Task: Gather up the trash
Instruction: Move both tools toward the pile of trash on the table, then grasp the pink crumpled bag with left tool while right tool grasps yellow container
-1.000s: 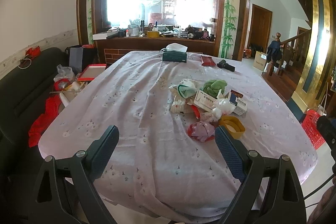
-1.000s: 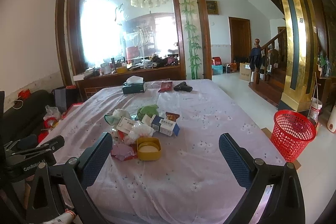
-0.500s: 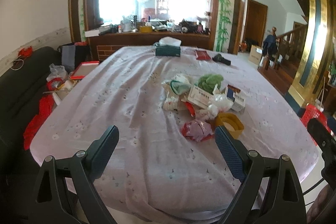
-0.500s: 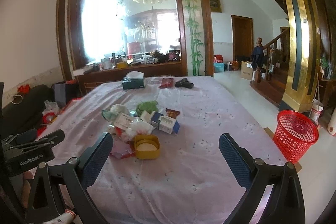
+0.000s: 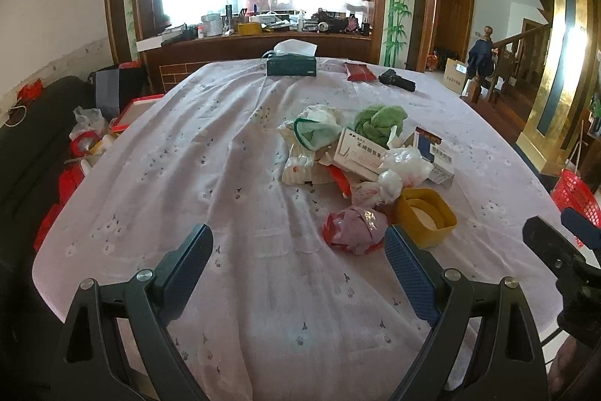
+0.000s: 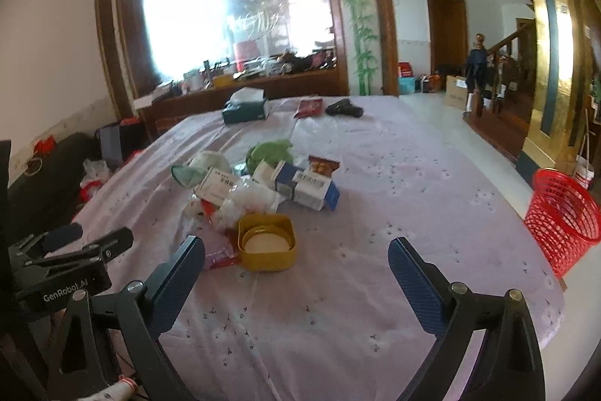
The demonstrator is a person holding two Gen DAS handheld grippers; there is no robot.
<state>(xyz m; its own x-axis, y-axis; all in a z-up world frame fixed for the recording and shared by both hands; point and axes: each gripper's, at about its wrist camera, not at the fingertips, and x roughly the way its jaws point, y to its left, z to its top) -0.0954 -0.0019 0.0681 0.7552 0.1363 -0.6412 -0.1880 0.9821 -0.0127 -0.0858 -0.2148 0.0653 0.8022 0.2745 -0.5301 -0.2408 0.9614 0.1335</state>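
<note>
Just ahead of both empty, wide-open tongs, left (image 5: pixel 296 264) and right (image 6: pixel 296 267), yellow tub (image 6: pixel 266 247) nearest right, pink wrapper (image 5: pixel 355 229) nearest left.

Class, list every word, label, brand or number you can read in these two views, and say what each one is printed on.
"GenRobot.AI": white lettering on the body of the left hand-held gripper, seen in the right wrist view.
White medicine box: blue Chinese characters, too blurred to read.
Blue and white box: barcode label, digits too small to read.
Green tissue box: small white mark, unreadable.
Red packet: no legible print.
</note>
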